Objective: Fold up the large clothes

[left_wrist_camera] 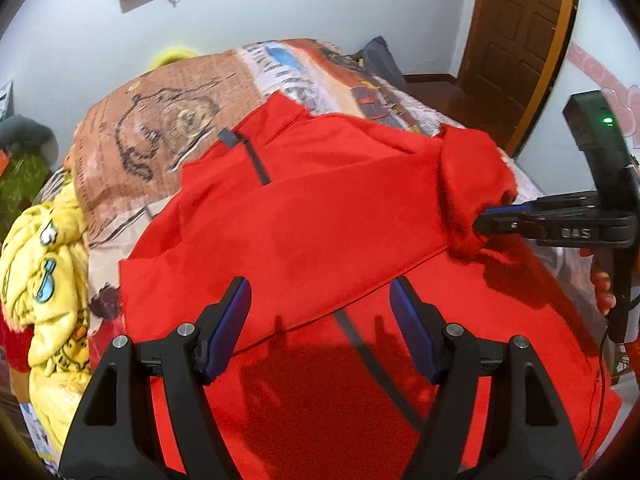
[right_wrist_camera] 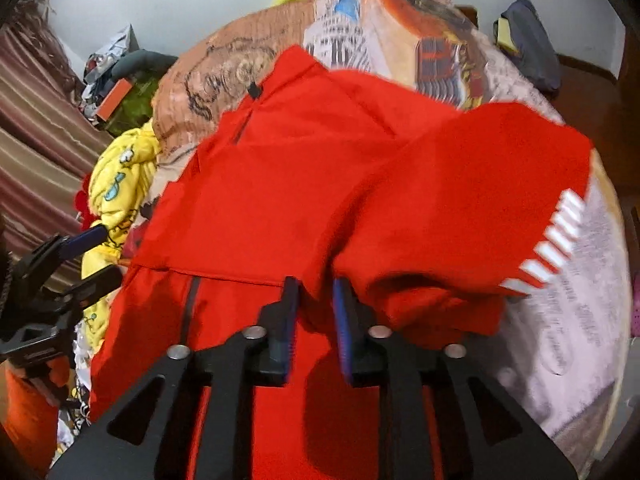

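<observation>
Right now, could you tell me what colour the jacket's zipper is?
Dark grey, against the red jacket; the zipper shows best in the left wrist view.

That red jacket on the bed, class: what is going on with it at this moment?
A person is folding the red jacket on the bed with two handheld grippers. The right gripper is shut on a bunched sleeve with white stripes, lifting it over the jacket's body. The left gripper hangs open above the jacket, holding nothing. A yellow blanket lies bunched beside it.

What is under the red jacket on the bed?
The red jacket lies on a printed bedspread, visible around its edges. The part beneath the jacket is covered. The right gripper pinches one sleeve.
</observation>
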A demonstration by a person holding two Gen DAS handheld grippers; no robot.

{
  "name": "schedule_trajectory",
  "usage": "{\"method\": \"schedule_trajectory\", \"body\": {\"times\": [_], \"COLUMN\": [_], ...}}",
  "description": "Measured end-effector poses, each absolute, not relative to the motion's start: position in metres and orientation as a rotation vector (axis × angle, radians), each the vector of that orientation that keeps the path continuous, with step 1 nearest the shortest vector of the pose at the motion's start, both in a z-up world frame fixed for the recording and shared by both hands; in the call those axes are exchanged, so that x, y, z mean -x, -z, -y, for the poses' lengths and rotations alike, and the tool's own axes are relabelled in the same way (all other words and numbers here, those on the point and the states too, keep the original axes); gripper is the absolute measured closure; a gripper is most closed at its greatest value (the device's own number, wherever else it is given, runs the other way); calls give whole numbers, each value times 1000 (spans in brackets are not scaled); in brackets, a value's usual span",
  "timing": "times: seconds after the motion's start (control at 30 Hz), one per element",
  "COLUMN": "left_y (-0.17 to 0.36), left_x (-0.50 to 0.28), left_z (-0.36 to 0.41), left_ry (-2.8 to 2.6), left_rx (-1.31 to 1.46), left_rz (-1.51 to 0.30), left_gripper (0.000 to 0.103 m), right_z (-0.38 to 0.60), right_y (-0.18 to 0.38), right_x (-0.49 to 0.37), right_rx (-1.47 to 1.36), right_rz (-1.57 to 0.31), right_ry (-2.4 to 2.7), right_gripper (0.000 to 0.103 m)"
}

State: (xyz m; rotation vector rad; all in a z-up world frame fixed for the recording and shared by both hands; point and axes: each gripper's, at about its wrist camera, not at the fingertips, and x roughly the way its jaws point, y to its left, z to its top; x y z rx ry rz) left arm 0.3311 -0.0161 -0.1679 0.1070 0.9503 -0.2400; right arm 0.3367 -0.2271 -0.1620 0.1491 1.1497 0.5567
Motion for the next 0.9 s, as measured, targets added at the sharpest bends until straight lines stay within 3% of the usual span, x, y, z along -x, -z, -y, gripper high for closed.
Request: {"method": "schedule_trajectory", "body": {"times": [0.07, 0.13, 0.2, 0.27, 0.6, 0.9], "left_y": [162, 155, 149, 145, 161, 207], "left_x": [-337, -347, -357, -369, -452, -527], "left_z": [27, 41, 55, 70, 145, 208], "left_ry": [266, 301, 330, 353, 455, 475], "left_rx": [-103, -100, -107, -116, -82, -48], "left_rz": [-944, -937, -931, -927, -1022, -1136], "left_gripper": [32, 32, 32, 32, 32, 32], "right_z": [237, 253, 269, 286, 358, 377], "right_y": [150, 137, 125, 116, 128, 159], "right_x": [-334, -329, -324, -320, -324, -337], "right_rx": [-142, -131, -118, -107, -197, -216], "right_rz": [-1104, -1048, -981, -920, -897, -944], "right_ry": [-546, -502, -444, -384, -219, -186], "right_gripper": [76, 69, 54, 50, 49, 49]}}
